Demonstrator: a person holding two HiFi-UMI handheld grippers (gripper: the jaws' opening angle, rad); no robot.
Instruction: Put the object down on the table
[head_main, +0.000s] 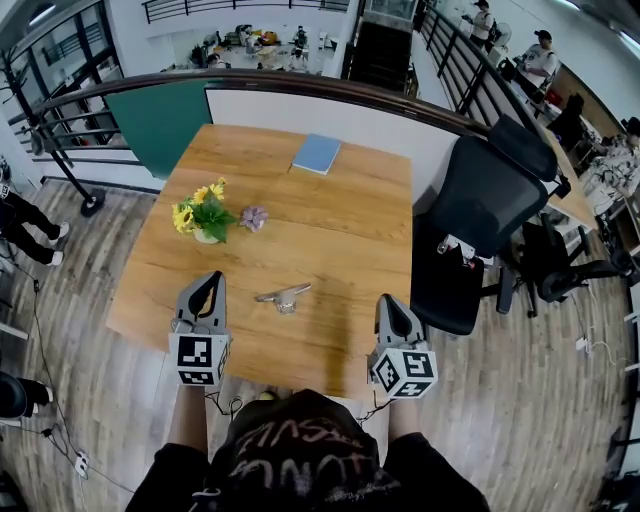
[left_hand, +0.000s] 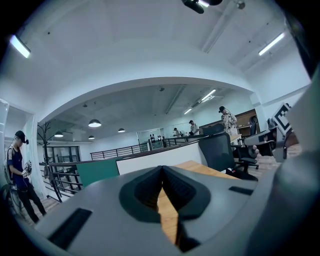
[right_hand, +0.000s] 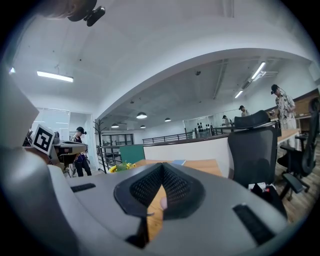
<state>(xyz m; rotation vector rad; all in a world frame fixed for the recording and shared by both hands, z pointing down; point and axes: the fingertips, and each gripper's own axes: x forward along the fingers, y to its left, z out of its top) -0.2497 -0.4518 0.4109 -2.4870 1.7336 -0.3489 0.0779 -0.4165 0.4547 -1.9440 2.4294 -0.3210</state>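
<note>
The left tongs (head_main: 208, 285) and right tongs (head_main: 393, 308) are each pressed together, holding nothing. A metal object (head_main: 283, 295) lies on the surface (head_main: 340, 230) between them.

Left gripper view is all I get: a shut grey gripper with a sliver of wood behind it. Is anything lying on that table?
Observer: Yes. The head view shows a small metal tool lying on the table, between the left gripper and the right gripper. Neither one holds it.
Operator: Is anything else on the table?
Observer: A pot of yellow flowers stands farther back on the left, with a small purple thing beside it.
Operator: And beyond those?
Observer: A blue notebook lies flat near the table's far edge.
</note>
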